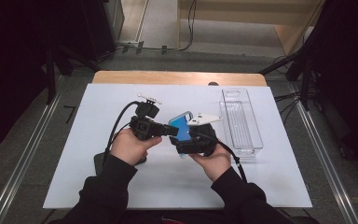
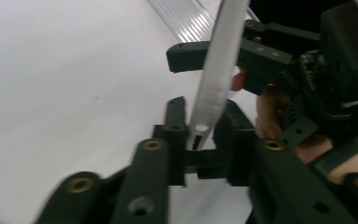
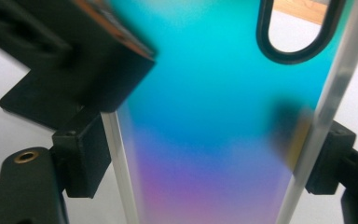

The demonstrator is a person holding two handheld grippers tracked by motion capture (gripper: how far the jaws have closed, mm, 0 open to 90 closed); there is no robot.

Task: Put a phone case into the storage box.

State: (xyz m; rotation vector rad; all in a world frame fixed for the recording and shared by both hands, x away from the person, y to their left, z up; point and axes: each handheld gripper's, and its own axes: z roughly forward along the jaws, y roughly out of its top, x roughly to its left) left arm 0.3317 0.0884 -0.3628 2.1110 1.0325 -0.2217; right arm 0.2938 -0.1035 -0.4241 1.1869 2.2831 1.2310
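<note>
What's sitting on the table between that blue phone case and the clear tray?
In the high view, a white three-cornered plate juts across the gap between the phone case and the clear tray; beneath it the table is bare.

Glossy plastic phone case (image 3: 214, 140), clear plastic tray (image 1: 242, 123)

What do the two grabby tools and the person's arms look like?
Both tools, the left tool and the right tool, are black, blocky plastic with brass-coloured screw sockets. A black cable trails from each. A pale three-cornered plate sits on the right one. The person wears dark long sleeves.
</note>
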